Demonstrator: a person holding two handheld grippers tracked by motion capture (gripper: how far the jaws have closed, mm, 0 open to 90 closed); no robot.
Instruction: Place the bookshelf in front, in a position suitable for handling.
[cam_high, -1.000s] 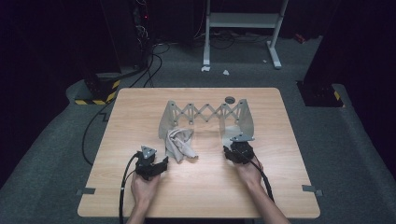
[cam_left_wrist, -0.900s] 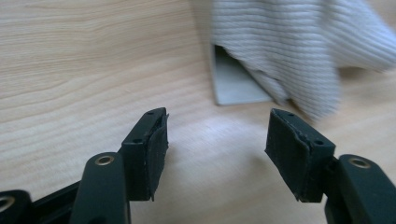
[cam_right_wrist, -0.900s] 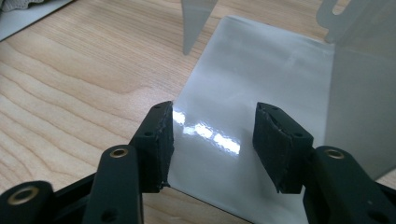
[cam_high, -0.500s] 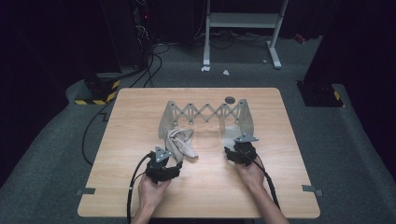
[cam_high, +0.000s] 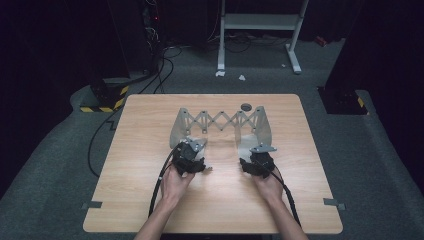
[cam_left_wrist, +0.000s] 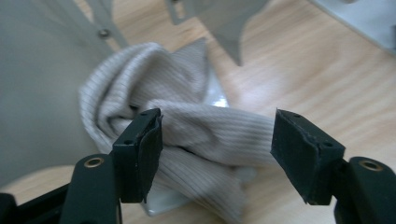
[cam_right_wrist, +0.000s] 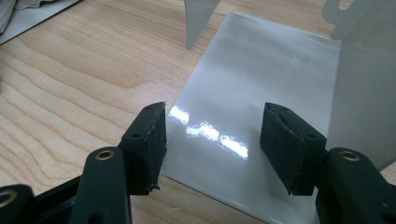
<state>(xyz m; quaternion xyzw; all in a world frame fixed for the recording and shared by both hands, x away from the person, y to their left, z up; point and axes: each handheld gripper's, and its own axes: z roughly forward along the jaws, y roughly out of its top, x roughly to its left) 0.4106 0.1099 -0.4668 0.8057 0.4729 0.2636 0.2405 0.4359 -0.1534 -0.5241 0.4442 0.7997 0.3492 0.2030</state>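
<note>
Gaping after just opening, both hand-held grippers hold nothing: left hand-held gripper (cam_left_wrist: 217, 156) straddles the beige cloth (cam_left_wrist: 187, 140), right hand-held gripper (cam_right_wrist: 212, 147) over the glossy plate (cam_right_wrist: 261, 84).

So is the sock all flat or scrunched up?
Scrunched up. The sock lies bunched in folds against the grey rack, not spread flat.

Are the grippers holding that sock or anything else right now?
Nothing is held. The left gripper has just been opening; the beige sock lies between its jaws, not pinched. The right gripper, also just opening, is over the glossy grey plate.
</note>
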